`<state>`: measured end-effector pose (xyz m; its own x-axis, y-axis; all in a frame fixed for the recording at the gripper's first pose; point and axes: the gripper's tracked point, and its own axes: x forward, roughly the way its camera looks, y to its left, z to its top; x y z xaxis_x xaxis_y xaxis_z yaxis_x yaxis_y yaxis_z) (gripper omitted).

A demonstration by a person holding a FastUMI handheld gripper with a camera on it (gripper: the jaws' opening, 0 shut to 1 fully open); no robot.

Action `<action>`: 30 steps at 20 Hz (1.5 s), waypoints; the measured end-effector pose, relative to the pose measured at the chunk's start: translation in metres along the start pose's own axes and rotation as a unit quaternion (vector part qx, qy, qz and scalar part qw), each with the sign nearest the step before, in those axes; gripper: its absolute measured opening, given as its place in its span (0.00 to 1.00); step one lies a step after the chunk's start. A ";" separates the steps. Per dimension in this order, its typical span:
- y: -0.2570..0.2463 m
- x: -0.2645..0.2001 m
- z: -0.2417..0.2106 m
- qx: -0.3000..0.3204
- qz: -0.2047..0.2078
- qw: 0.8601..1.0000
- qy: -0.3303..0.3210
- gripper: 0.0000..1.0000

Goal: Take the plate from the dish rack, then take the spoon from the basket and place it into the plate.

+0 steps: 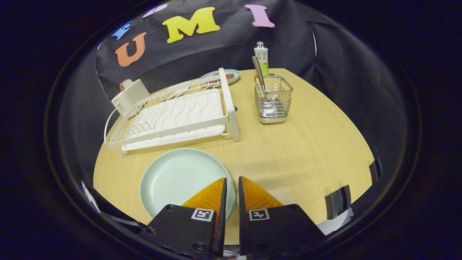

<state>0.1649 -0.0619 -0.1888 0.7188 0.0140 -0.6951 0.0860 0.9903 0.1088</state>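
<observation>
A pale green plate (177, 178) lies flat on the wooden table (306, 151), in front of the white dish rack (173, 115), whose slots are bare. My gripper (232, 177) hovers over the plate's right rim. Its fingers stand almost together with only a thin slit between them, and nothing is held. Beyond the fingers, to the right of the rack, a wire basket (273, 99) holds a spoon (258, 74). Its brown handle sticks up and leans left, and its metal bowl is down inside the basket.
Behind the rack sits a small plate (222, 76) with something dark on it. A white-and-green bottle (261, 57) stands behind the basket. A white box-like object (130, 94) is at the rack's far left corner. Dark clamps (337, 201) grip the table's right edge.
</observation>
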 end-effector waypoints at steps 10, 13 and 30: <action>-0.045 -0.026 0.096 -0.094 0.003 0.978 -0.187 0.93; -0.050 -0.015 0.115 -0.101 -0.017 0.975 -0.197 0.96; -0.071 0.098 0.244 -0.056 -0.013 0.987 -0.152 0.96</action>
<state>0.3976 -0.1644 -0.0908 0.8925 -0.0367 -0.4495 0.0423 0.9991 0.0024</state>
